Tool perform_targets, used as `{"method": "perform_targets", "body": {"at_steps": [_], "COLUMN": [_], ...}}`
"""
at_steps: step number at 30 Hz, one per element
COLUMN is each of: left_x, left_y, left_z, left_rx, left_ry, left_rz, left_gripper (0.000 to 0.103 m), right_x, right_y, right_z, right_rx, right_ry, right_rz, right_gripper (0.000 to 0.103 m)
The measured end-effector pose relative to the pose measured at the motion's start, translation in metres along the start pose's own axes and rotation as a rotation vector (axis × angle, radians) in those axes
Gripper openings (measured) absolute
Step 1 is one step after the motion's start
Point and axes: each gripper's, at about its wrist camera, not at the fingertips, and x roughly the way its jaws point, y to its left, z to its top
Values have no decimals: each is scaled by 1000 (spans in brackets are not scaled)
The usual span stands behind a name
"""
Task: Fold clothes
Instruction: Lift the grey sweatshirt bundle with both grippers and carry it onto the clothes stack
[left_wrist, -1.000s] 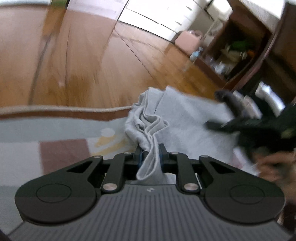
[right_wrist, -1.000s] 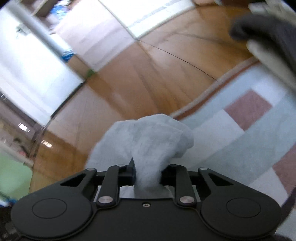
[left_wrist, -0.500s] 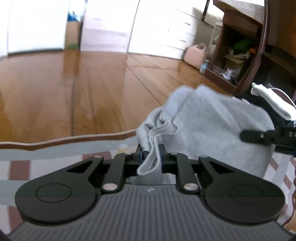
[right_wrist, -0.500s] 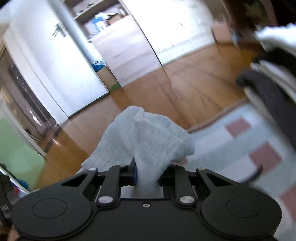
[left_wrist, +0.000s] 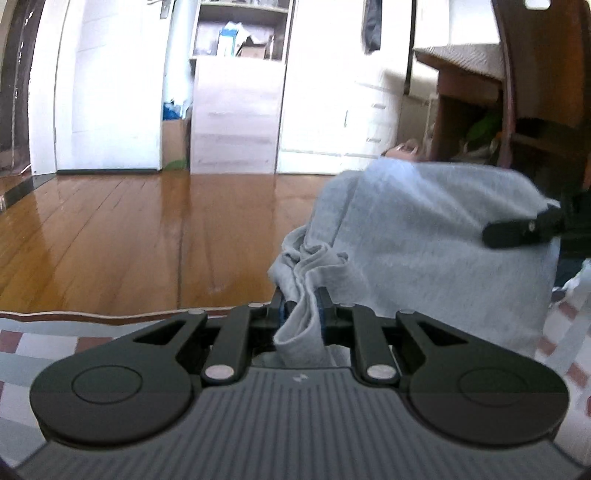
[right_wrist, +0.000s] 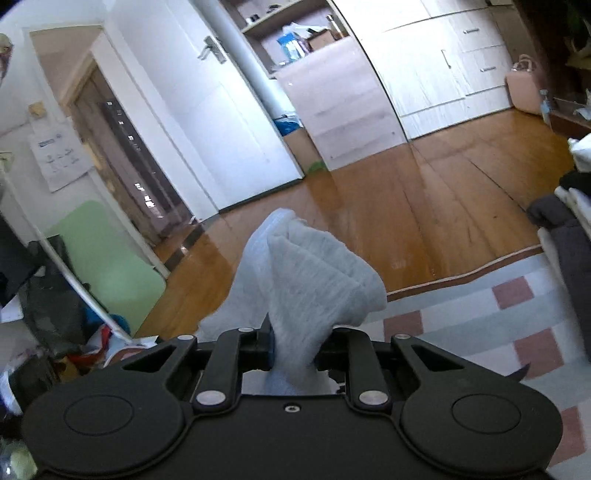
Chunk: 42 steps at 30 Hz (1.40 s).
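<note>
A light grey garment (left_wrist: 424, 236) hangs in the air, held up between both grippers above the checked rug. My left gripper (left_wrist: 301, 308) is shut on a bunched edge of it. My right gripper (right_wrist: 295, 339) is shut on another bunched part of the grey garment (right_wrist: 306, 284); the right gripper also shows in the left wrist view (left_wrist: 524, 230) at the cloth's right edge. The garment's lower part is hidden behind the gripper bodies.
A rug (right_wrist: 480, 314) with pink and grey checks lies on the wooden floor (left_wrist: 129, 240). A pile of dark and white clothes (right_wrist: 569, 221) sits at the right. A wooden shelf unit (left_wrist: 498, 110), white cabinets (right_wrist: 443, 62) and a cluttered corner (right_wrist: 55, 314) surround the floor.
Both grippers have risen and tilted up with the garment, so the views now show the room's walls and doors instead of mostly floor. The garment hangs higher off the rug.
</note>
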Motion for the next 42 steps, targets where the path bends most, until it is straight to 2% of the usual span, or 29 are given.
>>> {"method": "perform_targets", "body": {"at_steps": [2, 5, 8, 10, 12, 16, 20, 23, 27, 29, 32, 33, 35, 39, 42], "left_x": [-6, -6, 11, 22, 27, 47, 70, 85, 120, 139, 168, 178, 201, 240, 252], "left_y": [-13, -40, -70, -95, -121, -163, -204, -236, -278, -297, -327, -338, -361, -398, -414], "left_z": [4, 5, 15, 26, 39, 57, 72, 83, 109, 126, 154, 160, 168, 173, 169], "left_rx": [-9, 40, 98, 195, 270, 346, 423, 478, 474, 458, 465, 477, 514, 601, 624], "left_ry": [-7, -1, 41, 60, 37, 32, 17, -47, -94, -104, -103, -95, -70, -41, -18], "left_rz": [-22, -25, -46, -50, -64, -117, -172, -190, -238, -278, -336, -349, -368, -426, -468], "left_gripper": [15, 15, 14, 14, 14, 14, 14, 14, 14, 14, 14, 14, 14, 14, 14], "right_x": [-23, -50, -65, -75, -85, -108, -139, -158, -178, -189, -195, -200, -207, -208, -204], "right_y": [-11, -21, -43, -62, -80, -110, -135, -148, -176, -191, -209, -220, -249, -291, -311], "right_z": [-5, -17, -15, -8, -2, 0, 17, 39, 74, 94, 116, 120, 123, 112, 95], "right_rx": [45, 42, 57, 84, 108, 164, 167, 130, 125, 121, 11, 11, 99, 186, 234], "right_ry": [-27, -66, -97, -114, -126, -154, -216, -261, -291, -323, -343, -355, -396, -478, -481], "right_rz": [34, 67, 55, 45, 30, -8, -59, -102, -159, -215, -341, -357, -349, -394, -416], "right_gripper": [22, 22, 21, 21, 21, 20, 20, 20, 20, 20, 20, 20, 20, 20, 20]}}
